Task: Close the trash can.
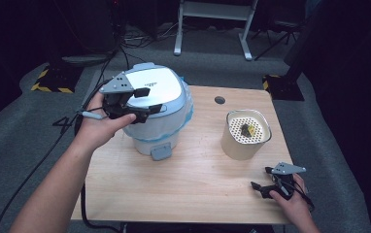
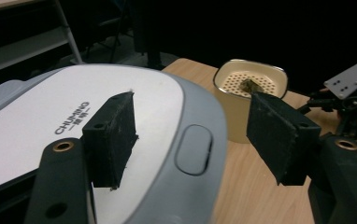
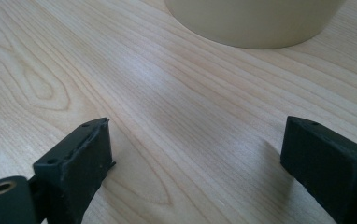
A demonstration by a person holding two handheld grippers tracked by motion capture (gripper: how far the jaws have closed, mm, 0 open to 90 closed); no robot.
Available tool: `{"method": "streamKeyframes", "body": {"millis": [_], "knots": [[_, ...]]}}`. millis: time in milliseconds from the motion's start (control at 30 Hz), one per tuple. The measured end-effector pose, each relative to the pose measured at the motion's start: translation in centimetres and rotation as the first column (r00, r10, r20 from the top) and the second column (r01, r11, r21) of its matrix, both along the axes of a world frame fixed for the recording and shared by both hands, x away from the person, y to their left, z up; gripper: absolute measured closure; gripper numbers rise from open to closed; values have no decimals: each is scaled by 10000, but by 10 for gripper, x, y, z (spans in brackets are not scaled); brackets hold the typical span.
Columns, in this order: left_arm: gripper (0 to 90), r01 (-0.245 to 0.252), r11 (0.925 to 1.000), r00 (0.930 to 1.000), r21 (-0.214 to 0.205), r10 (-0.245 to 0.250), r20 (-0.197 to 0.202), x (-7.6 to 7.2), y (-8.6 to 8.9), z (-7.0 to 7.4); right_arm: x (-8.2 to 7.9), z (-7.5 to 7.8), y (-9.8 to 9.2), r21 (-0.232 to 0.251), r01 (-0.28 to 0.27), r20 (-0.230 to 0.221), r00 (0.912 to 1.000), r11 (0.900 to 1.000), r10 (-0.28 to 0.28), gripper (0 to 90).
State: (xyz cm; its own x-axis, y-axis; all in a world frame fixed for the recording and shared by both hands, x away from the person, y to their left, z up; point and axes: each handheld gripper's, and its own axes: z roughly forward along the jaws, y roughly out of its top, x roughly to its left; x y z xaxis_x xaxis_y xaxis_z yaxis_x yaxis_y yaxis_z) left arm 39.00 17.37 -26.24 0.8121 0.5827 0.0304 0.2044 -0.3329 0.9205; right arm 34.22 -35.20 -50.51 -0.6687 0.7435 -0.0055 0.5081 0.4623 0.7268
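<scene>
Pale wooden desk (image 1: 183,184): at its near right corner the right tongs (image 1: 266,182) rest wide open, empty; behind, a cream container (image 1: 244,141); at the far left edge, left tongs (image 1: 142,104) gape open over the rice cooker (image 1: 159,97) lid, gripping nothing.

Grey carpet floor (image 1: 23,121), white frame legs (image 1: 212,29) behind, dim rm.
</scene>
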Motion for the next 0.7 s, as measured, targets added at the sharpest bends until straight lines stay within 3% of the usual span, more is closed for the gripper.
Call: {"method": "streamKeyframes", "body": {"millis": [167, 333, 700], "knots": [[318, 375, 9993, 9993, -23, -375, -44, -21, -2, -2, 1, 0, 0, -3, -26, 0, 10000, 10000, 26, 89], [316, 357, 9993, 9993, 97, -356, -124, -38, -1, -11, 1, 0, 0, -2, -36, 1, 10000, 10000, 36, 89], [310, 106, 9998, 9985, 181, -96, -534, -55, 3, -54, 6, 0, 4, 3, -180, -13, 9998, 9998, 180, 85]]}}
